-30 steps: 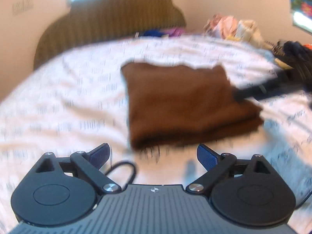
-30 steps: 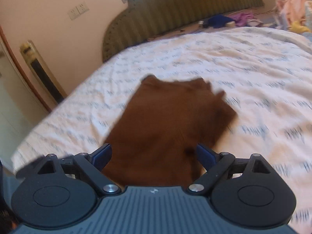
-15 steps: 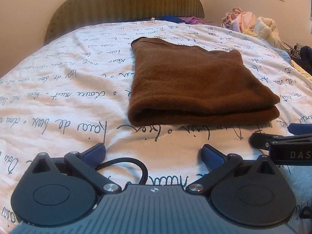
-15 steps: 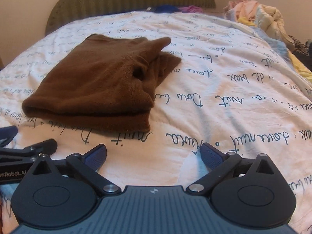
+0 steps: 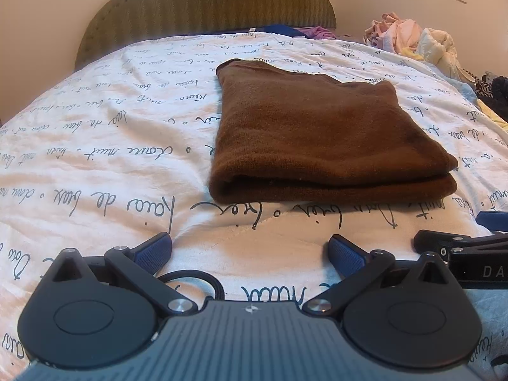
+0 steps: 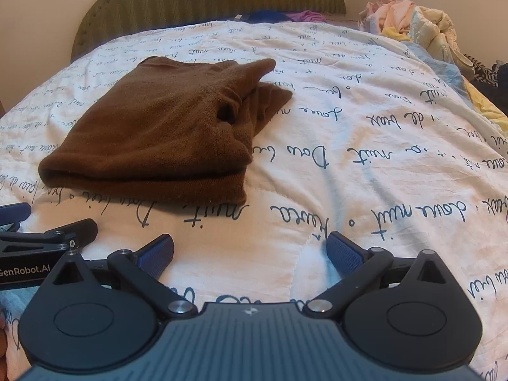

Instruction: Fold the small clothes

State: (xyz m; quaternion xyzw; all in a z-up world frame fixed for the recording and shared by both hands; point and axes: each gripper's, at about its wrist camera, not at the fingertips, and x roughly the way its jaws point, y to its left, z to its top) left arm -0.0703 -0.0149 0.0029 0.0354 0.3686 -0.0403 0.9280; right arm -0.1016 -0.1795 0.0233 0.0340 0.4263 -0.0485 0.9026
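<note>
A brown garment (image 5: pixel 317 133) lies folded into a thick rectangle on the white bedspread with black script; it also shows in the right wrist view (image 6: pixel 165 127), with a rumpled corner at its far right. My left gripper (image 5: pixel 250 250) is open and empty, low over the bed just in front of the fold. My right gripper (image 6: pixel 250 250) is open and empty, in front of and to the right of the garment. Each gripper shows at the edge of the other's view.
A green padded headboard (image 5: pixel 206 3) stands at the far end of the bed. A pile of loose clothes (image 5: pixel 412 38) lies at the far right, with dark items (image 5: pixel 495 95) beside it. Blue and purple cloth (image 6: pixel 285 16) lies by the headboard.
Both grippers have drawn back from the brown garment and dropped low in front of it. The garment lies still in the same folded shape.
</note>
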